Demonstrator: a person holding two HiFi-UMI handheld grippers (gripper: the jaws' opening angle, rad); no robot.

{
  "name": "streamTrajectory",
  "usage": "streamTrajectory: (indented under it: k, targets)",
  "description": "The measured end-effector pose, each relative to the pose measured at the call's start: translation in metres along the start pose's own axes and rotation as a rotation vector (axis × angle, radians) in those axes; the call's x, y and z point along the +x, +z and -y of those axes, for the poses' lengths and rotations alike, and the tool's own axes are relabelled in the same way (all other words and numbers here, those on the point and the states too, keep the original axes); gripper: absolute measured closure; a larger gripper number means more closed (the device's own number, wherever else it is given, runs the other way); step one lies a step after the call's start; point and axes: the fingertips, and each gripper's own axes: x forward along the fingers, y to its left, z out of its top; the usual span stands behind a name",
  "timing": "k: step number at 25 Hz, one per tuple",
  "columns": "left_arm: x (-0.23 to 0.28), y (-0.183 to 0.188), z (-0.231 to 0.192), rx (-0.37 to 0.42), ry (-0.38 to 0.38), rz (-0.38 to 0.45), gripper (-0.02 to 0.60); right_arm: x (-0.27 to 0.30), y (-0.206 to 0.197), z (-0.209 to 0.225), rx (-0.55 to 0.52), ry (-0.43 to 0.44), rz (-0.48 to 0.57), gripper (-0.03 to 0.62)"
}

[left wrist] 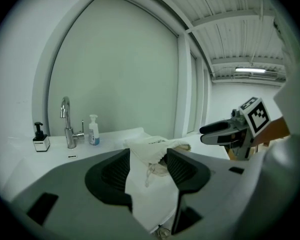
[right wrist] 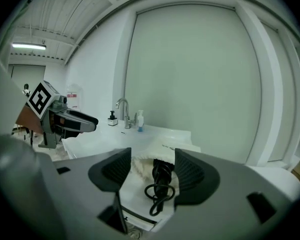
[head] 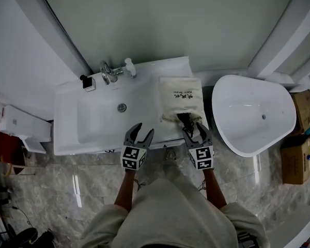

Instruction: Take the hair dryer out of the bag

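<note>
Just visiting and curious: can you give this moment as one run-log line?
bag: on counter beside basin | black cord: spilling from bag | left gripper: open, empty | right gripper: open, near bag mouth

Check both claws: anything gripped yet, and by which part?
Nothing held: left claw and right claw are both open; the black cord at the mouth of the bag lies ungripped.

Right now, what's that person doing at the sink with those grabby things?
A person stands at a sink counter with a gripper in each hand. A cloth bag lies beside the basin, a black cord spilling from its mouth. The right gripper is open at that mouth; the left gripper, also open, is near the basin's front. Nothing is held yet.
</note>
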Motion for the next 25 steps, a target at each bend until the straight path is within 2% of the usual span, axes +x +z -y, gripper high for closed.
streamTrajectory:
  k: [4, 11, 14, 19, 25]
  targets:
    - [0.037, 0.006, -0.01, -0.012, 0.0, -0.027, 0.368, 0.035, 0.0, 0.017, 0.021, 0.034, -0.023, 0.338]
    - [0.093, 0.013, -0.021, 0.021, -0.016, -0.078, 0.368, 0.079, 0.001, 0.045, 0.026, 0.083, -0.058, 0.336]
    - [0.113, 0.01, -0.02, 0.05, -0.024, -0.102, 0.368, 0.092, -0.002, 0.054, 0.035, 0.098, -0.071, 0.335]
    - [0.137, 0.002, -0.012, 0.144, -0.069, -0.184, 0.368, 0.106, -0.005, 0.059, 0.046, 0.125, -0.086, 0.335]
    - [0.153, -0.003, -0.001, 0.173, -0.137, -0.21, 0.365, 0.112, -0.012, 0.063, 0.071, 0.123, -0.1, 0.335]
